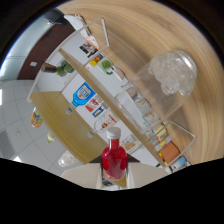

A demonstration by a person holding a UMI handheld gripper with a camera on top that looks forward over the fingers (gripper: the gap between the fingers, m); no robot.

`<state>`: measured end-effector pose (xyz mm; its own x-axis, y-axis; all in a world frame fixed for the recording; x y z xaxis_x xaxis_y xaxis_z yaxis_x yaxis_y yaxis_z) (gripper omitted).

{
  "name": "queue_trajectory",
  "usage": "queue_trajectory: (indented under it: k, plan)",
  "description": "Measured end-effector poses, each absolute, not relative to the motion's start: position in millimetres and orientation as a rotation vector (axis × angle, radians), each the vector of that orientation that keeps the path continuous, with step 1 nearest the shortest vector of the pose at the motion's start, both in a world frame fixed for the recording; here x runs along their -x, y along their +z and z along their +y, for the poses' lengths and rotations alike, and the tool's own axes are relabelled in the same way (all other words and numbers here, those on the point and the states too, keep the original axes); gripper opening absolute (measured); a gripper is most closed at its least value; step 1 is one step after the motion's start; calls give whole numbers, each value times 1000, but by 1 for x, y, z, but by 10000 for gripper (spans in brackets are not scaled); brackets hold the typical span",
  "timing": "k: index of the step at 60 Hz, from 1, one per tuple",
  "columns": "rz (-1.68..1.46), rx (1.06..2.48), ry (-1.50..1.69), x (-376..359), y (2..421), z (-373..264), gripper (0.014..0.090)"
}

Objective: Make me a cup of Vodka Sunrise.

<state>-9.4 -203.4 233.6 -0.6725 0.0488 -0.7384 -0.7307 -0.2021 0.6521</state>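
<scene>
A small bottle of red liquid [114, 159] with a white cap stands straight up between my fingers while the whole scene behind it is tilted, so it is lifted off its support. My gripper [114, 178] is shut on the bottle's lower part. Only the pale inner edges of the fingers [84, 176] show on either side of it; their tips are hidden. Beyond the bottle, a clear container of round ice pieces [173, 73] sits on the wooden table [150, 30].
A clear acrylic shelf rack [107, 107] with picture labels runs diagonally behind the bottle, holding green fruit [64, 69], small cans [160, 134] and an orange box [170, 150]. A clear glass [66, 159] stands beside a wooden board [65, 125]. White floor tiles [15, 115] lie beyond.
</scene>
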Motion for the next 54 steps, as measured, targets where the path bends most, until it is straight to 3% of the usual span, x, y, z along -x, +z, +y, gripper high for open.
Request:
queue_trajectory:
  k: [8, 15, 23, 31, 37, 54]
  plan:
    - [1481, 884, 1888, 15, 239, -203, 345]
    - [1276, 1140, 1652, 26, 252, -205, 346]
    - [834, 1439, 1099, 33, 274, -205, 348]
    - [374, 1542, 598, 70, 294, -210, 347]
    - [181, 1614, 411, 103, 264, -203, 346]
    - [-159, 1889, 105, 169, 111, -193, 345]
